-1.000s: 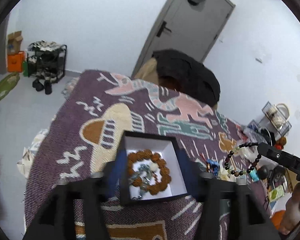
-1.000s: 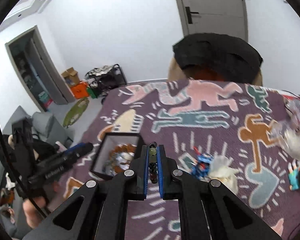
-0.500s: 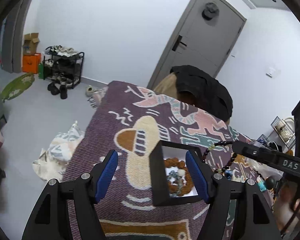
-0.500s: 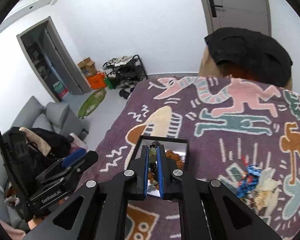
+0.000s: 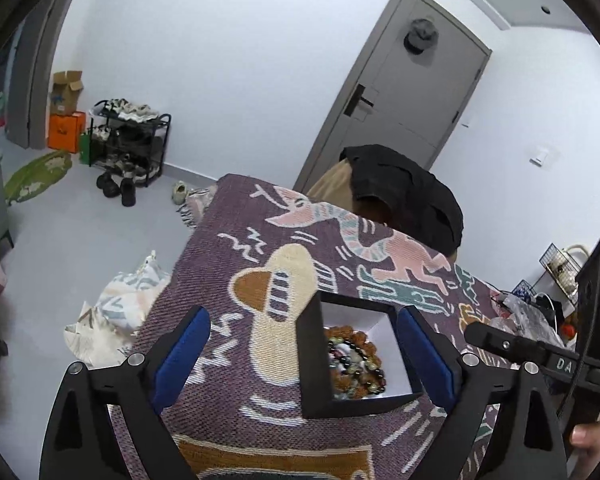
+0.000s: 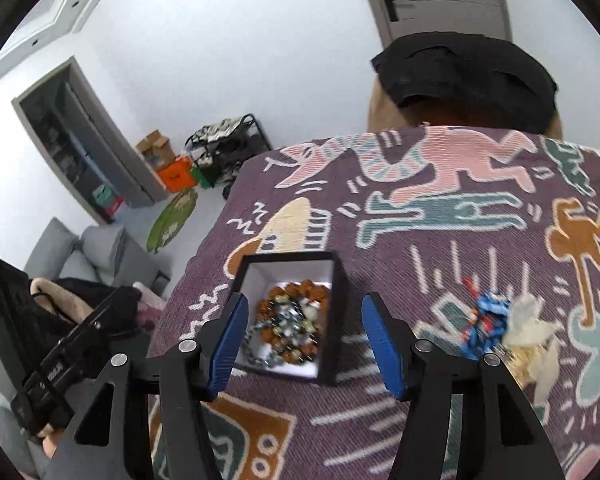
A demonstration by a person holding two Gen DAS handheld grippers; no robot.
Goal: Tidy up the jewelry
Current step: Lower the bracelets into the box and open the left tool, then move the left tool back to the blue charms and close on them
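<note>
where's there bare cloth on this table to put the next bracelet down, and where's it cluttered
Bare cloth lies beyond the black box, toward the draped chair, and on the patterned cloth between the box and the blue trinket. Crowded: the blue trinket with the pale wrapper beside it, and the box, already holding beaded bracelets.

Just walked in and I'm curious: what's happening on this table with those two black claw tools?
A person holds a gripper in each hand and is sorting jewelry into a small black box on the patterned blanket. The right gripper, just above the box, has just been opening, with nothing gripped. Beaded bracelets lie inside. The left gripper is open, clear of the box.
</note>
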